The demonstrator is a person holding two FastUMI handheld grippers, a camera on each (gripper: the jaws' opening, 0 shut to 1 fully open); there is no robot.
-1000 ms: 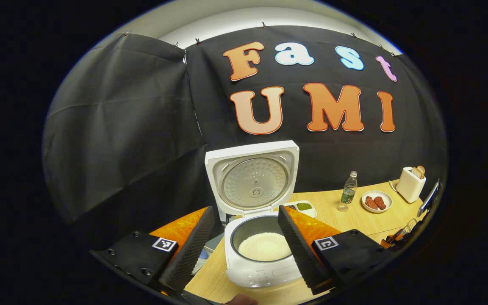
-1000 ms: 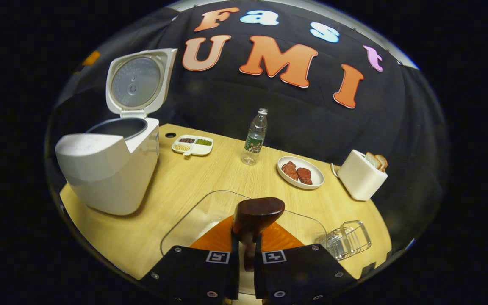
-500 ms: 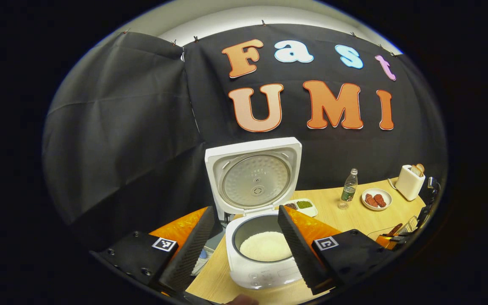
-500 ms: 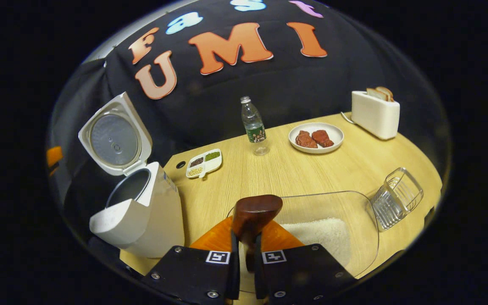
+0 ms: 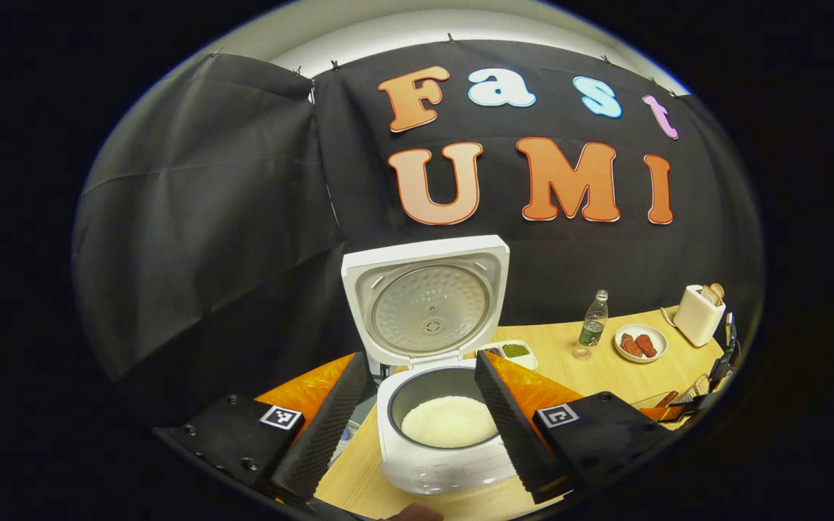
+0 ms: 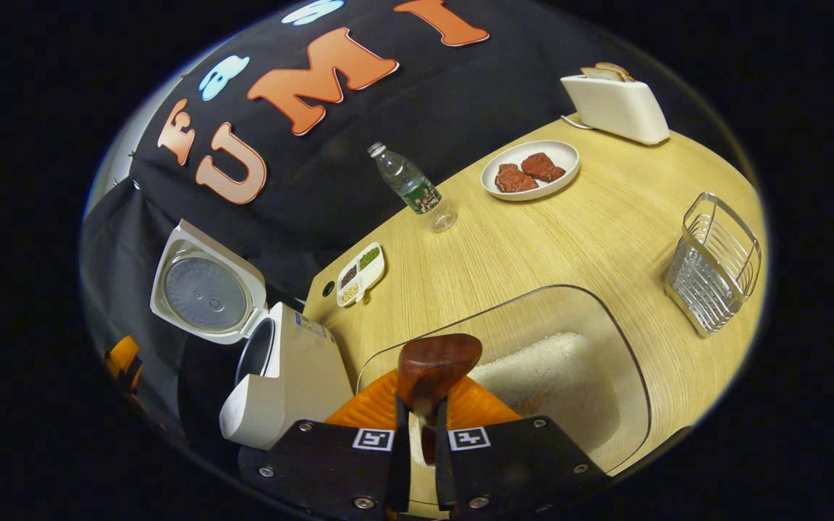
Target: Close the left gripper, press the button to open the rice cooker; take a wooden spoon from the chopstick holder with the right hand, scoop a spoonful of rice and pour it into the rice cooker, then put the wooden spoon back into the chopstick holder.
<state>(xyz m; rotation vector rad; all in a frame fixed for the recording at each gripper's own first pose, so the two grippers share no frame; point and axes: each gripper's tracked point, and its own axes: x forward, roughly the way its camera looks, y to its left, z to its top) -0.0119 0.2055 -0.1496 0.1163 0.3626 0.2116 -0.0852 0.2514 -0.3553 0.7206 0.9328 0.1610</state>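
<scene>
Two fingers of the right gripper clamp the wooden spoon above the rice container, beside the rice cooker — lid up, ready; left gripper spread, empty.

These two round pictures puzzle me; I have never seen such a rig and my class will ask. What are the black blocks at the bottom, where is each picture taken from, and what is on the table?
A person holds a two-finger gripper in each hand, and a fisheye camera rides on each, looking along its fingers. The blocks at the bottom are those fingers.

In the left gripper view, the left gripper is open and empty, its fingers either side of the rice cooker. The lid stands up and white rice lies in the pot.

In the right gripper view, the right gripper is shut on the wooden spoon, above a clear container of rice.

On the wooden table also stand a water bottle, a plate of reddish food, a toaster with bread, a small divided dish and the wire chopstick holder.
</scene>
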